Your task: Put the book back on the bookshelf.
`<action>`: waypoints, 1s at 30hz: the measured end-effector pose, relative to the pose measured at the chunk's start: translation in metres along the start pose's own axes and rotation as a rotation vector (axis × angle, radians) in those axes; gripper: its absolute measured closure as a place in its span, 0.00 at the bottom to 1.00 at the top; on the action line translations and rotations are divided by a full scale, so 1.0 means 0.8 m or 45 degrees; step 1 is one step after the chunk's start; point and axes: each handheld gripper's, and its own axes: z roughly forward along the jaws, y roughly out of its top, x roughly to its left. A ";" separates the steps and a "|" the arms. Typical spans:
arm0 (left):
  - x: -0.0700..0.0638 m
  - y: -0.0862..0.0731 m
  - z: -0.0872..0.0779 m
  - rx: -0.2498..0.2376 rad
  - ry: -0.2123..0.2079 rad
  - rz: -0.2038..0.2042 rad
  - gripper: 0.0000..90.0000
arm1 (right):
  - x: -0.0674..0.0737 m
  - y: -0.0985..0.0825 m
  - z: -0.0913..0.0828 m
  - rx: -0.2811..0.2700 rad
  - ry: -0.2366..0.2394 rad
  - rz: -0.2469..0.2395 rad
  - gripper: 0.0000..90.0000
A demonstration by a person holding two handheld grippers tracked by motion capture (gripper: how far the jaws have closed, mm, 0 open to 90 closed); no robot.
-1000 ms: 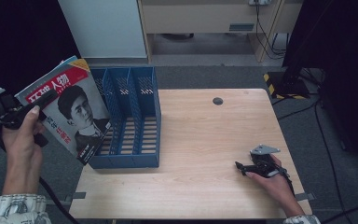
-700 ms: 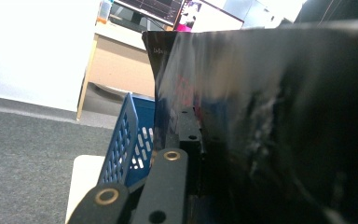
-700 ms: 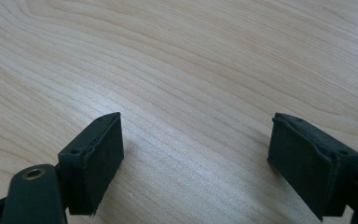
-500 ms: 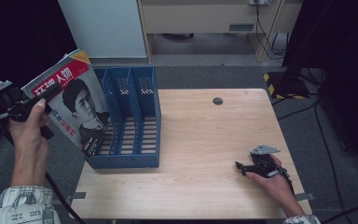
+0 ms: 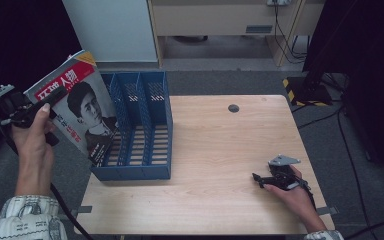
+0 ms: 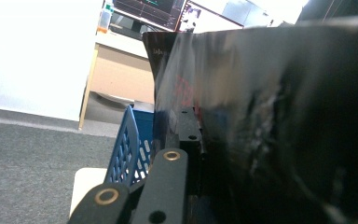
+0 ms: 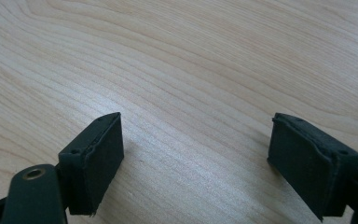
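The high view looks forward and down from above the near edge of the desk (image 5: pixel 215 150), taking in its whole top, the floor around it and furniture at the upper edge of the frame. The left gripper view rides level and very close behind a magazine (image 6: pixel 270 130) covering the right of its frame; the rack (image 6: pixel 128 149) sits lower left, as in the high view's centre left. The right gripper view looks down at the desk (image 7: pixel 191 60) from close up, wood grain across the frame.
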 end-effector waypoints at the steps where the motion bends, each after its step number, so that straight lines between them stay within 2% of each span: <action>1: -0.001 0.000 0.000 0.000 -0.003 -0.002 0.96 | 0.000 0.000 0.000 -0.001 -0.002 0.002 0.20; 12: -0.006 0.002 0.005 0.024 -0.009 0.025 0.96 | 0.000 0.000 0.000 -0.001 -0.003 0.002 0.20; 24: -0.006 0.000 0.012 0.047 0.038 0.072 0.96 | 0.000 0.000 0.000 -0.001 -0.003 0.002 0.20; 30: -0.001 -0.007 0.017 0.036 0.046 0.065 0.96 | 0.000 0.000 0.000 -0.001 -0.003 0.002 0.20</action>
